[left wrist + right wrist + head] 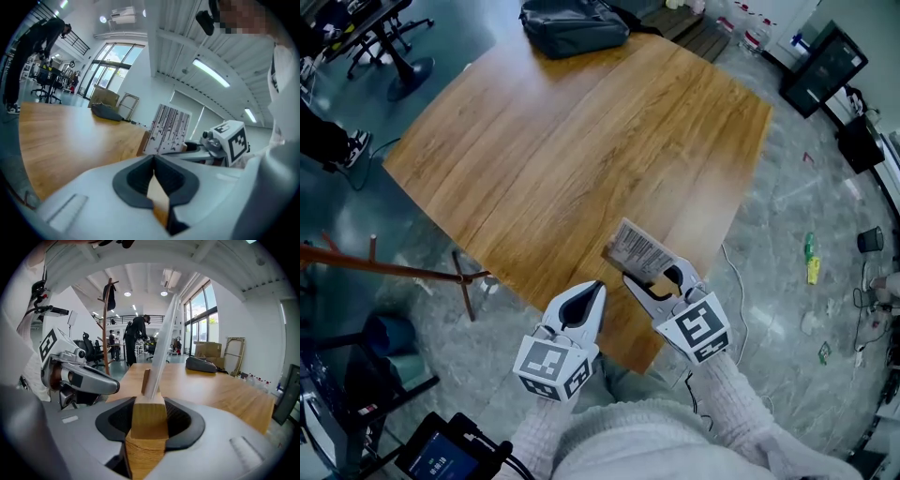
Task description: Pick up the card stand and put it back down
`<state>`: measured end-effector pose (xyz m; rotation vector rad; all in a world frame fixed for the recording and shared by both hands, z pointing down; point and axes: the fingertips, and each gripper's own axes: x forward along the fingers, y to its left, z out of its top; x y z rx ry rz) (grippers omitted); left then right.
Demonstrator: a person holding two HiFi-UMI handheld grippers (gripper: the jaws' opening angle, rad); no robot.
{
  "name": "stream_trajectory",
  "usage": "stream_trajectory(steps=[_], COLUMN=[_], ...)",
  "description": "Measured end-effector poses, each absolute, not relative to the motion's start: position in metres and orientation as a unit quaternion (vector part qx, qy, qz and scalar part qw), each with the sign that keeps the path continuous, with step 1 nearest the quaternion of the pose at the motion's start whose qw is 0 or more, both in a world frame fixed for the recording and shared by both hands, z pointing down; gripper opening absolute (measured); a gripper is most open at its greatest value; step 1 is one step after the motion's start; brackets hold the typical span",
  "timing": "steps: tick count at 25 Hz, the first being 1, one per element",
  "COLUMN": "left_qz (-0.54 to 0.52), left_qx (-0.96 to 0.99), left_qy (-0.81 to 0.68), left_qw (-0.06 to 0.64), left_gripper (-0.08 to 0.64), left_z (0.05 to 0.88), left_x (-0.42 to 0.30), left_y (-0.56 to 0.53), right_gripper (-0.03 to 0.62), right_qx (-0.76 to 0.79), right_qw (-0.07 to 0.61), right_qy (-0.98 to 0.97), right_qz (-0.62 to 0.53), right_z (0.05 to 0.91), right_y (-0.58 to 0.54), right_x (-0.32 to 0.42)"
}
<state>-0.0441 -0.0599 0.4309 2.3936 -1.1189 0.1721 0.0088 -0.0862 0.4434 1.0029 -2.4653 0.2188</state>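
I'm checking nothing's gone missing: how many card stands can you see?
1: the card stand, its wooden base clamped in the right gripper, by the table's near edge. No other shows.

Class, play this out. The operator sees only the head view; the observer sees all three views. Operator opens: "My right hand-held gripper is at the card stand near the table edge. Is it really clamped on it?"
Observer: Yes. The right gripper view shows the right hand-held gripper shut on the card stand, with its pads against both sides of the wooden base.
Operator: Is the left one carrying anything?
Observer: No. In the left gripper view, the left hand-held gripper has its tips together and nothing between them.
Operator: How does the card sit?
Observer: Seen edge-on in the right gripper view, the card rises from the base and leans toward the picture's right.
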Motion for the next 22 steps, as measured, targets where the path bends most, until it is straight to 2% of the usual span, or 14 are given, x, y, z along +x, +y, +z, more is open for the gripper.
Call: stream_trajectory(steps=[12,22], left_qz=[0.062,0.046], left_qx=[0.897,0.905], left_qy=[-0.405,-0.400], left_qw=[0.167,0.133], left_gripper=[0.008,0.008], left_z=[0.356,0.329], left_x=[-0.047,-0.041], left_y=[-0.036,-0.030], right_gripper=[0.170,0.170], right_qx=[0.397,0.400], right_qw=[0.167,0.153], right_qy=[-0.902,-0.903], right_qz=[0.041,0.030], right_z=[0.349,0.333], right_y=[-0.053,-0.026], right_x=[0.017,0.024])
